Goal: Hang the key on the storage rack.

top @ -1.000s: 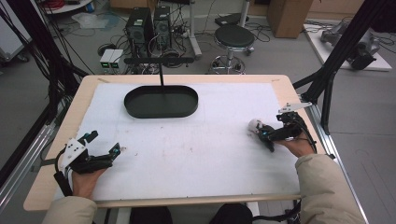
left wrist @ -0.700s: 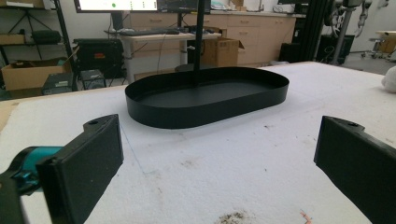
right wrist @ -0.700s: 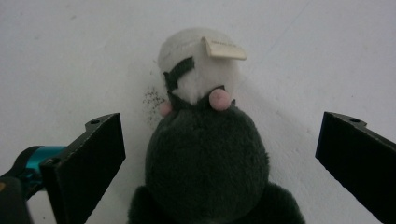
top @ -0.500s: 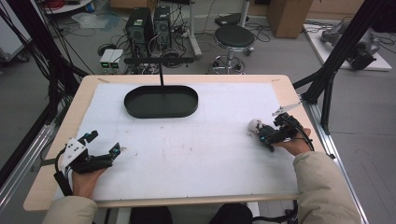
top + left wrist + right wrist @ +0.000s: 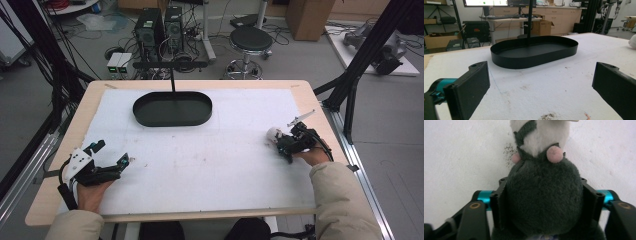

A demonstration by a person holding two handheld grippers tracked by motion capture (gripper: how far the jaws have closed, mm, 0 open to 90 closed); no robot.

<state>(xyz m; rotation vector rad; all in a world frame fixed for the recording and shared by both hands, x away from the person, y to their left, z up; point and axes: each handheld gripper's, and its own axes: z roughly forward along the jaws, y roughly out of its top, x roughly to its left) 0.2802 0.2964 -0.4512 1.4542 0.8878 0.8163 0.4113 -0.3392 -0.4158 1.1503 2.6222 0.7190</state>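
Note:
A plush toy [image 5: 544,195] with a dark grey body, a white head and pink dots lies on the white mat at the table's right side [image 5: 273,134]. My right gripper [image 5: 545,195] has just been closing and its pads now press into the toy's grey body from both sides. In the high view the right gripper [image 5: 283,143] points left, with the toy's white end sticking out past it. My left gripper [image 5: 111,152] rests at the front left of the mat, open, with nothing between its jaws [image 5: 541,85].
A black oval tray [image 5: 172,120] stands at the back middle of the mat, with a thin black post behind it. In the left gripper view the tray [image 5: 534,61] lies straight ahead. The wooden table edge [image 5: 320,105] runs close to the right hand.
The right gripper's jaws have drawn in around the plush toy, and the hand has barely shifted. The left hand and its gripper have stayed where they were.

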